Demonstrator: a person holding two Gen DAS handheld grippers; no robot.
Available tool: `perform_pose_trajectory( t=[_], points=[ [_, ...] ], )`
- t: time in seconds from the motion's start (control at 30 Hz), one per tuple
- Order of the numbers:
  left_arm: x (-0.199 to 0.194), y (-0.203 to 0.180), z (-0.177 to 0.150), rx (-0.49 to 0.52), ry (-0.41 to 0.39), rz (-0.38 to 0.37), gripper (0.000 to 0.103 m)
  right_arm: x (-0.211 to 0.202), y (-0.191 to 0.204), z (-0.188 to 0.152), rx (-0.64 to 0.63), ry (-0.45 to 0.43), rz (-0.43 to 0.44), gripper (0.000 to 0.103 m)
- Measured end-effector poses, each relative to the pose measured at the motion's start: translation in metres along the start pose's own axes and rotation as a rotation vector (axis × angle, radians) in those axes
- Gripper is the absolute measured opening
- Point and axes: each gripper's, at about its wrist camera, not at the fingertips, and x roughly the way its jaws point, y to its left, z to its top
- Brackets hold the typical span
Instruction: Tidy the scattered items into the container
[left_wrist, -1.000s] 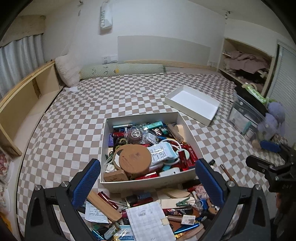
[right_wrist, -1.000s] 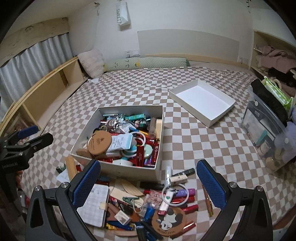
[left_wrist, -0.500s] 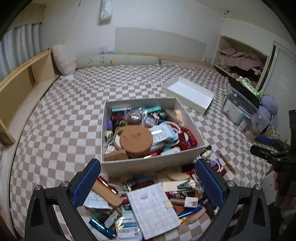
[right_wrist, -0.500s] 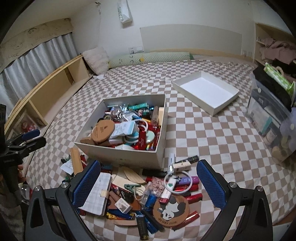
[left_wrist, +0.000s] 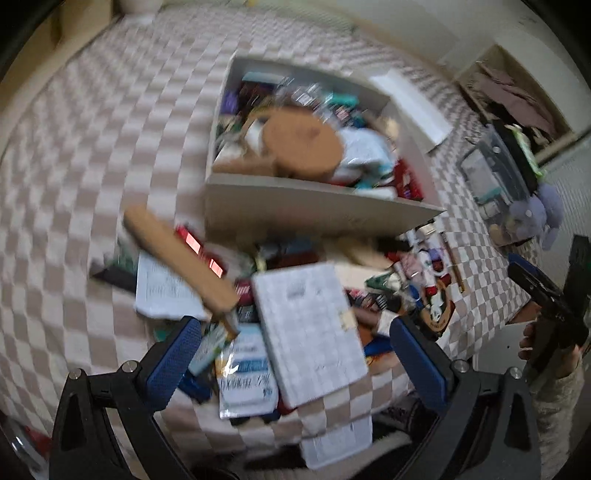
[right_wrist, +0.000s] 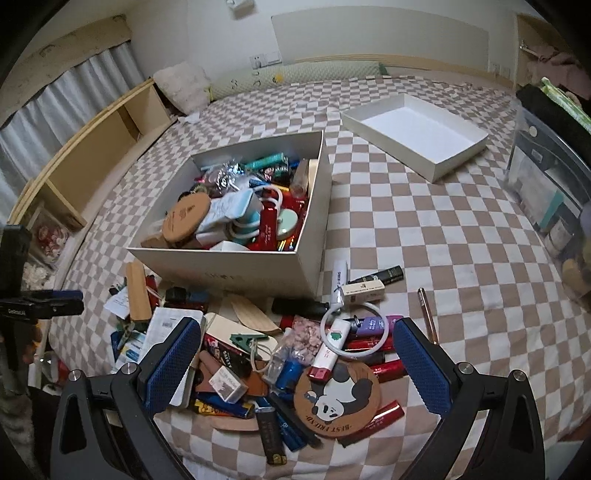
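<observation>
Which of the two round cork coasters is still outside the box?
The panda-print coaster, lying in the loose pile on the bed between the right gripper fingers. The plain brown one already sits in the box.

Checkered bed (right_wrist: 443, 236), full box (right_wrist: 236, 266), empty lid (right_wrist: 436, 162), scattered clutter (right_wrist: 295, 354)

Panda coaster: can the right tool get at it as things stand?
Probably yes. The panda coaster lies on top of the pile, right below the open right tool. A red-capped white stick rests across its upper edge and may shift when it is lifted.
</observation>
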Motion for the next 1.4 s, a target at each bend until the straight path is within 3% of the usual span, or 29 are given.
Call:
perform_pose_trajectory(
  t=[0.2,0.4,0.63,0.83,1.1,1.27,1.4],
  points=[
    [0.030,0.040,-0.014,-0.196,0.128,0.021,0.103,0.021,0.004,-0.004,-0.013,0.088,0.016,0.103],
    [0.048,0.068,-0.028,-0.367,0.201,0.017,0.103,0.039,0.012,-0.012,-0.060,0.174,0.007,0.103],
    [0.065,0.081,-0.038,-0.546,0.211,-0.011,0.102,0.049,0.017,-0.018,-0.082,0.230,0.029,0.103],
    [0.081,0.085,-0.046,-0.646,0.225,0.035,0.102,0.047,0.013,-0.016,-0.074,0.238,0.052,0.103],
    [0.084,0.089,-0.040,-0.702,0.186,0.025,0.098,0.048,-0.038,-0.012,0.119,0.245,0.053,0.103],
    [0.091,0.086,-0.038,-0.648,0.208,0.070,0.074,0.050,-0.066,-0.012,0.192,0.249,0.021,0.103],
    [0.092,0.091,-0.037,-0.638,0.203,0.076,0.067,0.049,-0.093,-0.012,0.271,0.240,0.001,0.103]
  ],
)
